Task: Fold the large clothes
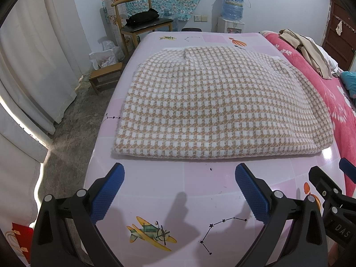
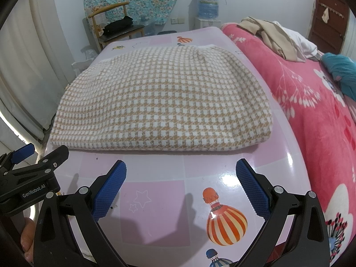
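Note:
A large tan-and-white checked garment [image 1: 213, 104] lies folded into a thick, roughly rectangular stack on the pink patterned table [image 1: 169, 182]. It also shows in the right wrist view [image 2: 162, 102]. My left gripper [image 1: 179, 173] is open and empty, a little short of the stack's near edge. My right gripper [image 2: 180, 170] is open and empty, also just short of the near edge, toward the stack's right half. The right gripper shows at the right edge of the left wrist view [image 1: 329, 182]. The left gripper shows at the left edge of the right wrist view [image 2: 33, 166].
A bed with a pink flowered blanket [image 2: 311, 102] borders the table's right side, with beige clothes [image 2: 273, 35] on it. A wooden chair [image 1: 142, 22] and a water dispenser [image 1: 231, 11] stand behind the table. White curtains [image 1: 33, 62] and a low stool [image 1: 106, 75] are left.

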A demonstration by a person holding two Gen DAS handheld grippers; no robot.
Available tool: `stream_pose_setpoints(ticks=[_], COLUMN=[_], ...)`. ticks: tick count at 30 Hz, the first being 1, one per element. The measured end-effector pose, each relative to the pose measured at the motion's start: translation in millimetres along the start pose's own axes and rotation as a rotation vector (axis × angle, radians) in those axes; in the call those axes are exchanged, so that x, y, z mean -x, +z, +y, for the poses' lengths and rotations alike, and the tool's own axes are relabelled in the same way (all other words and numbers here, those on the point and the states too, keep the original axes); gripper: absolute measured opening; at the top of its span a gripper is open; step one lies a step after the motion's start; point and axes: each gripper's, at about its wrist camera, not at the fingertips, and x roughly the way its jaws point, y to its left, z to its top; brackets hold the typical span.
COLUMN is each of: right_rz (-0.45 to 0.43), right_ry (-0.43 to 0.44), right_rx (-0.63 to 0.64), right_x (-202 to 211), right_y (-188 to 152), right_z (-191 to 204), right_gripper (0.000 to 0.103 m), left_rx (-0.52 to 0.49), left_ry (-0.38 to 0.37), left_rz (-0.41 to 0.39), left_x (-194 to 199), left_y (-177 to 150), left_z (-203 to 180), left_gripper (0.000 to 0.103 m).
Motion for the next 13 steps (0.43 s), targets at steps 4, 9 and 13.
stream_pose_setpoints(ticks=[4,9,13], right_rz=[0.0,0.0,0.0], right_ry=[0.0,0.0,0.0], right_rx=[0.001,0.001,0.001], right_x=[-0.1,0.0,0.0], right_y=[0.1,-0.1,0.2], right_z=[-0.7,-1.0,-1.6], right_gripper=[0.095,0.095,0.095], left_rx=[-0.001,-0.001,-0.001], left_ry=[-0.001,-0.001,0.001], left_rz=[-0.001,-0.001,0.001], left_x=[-0.2,-0.4,-0.5], left_y=[-0.2,-0.4,-0.7], left_z=[0.2,0.3,0.5], left_gripper=[0.098,0.098,0.098])
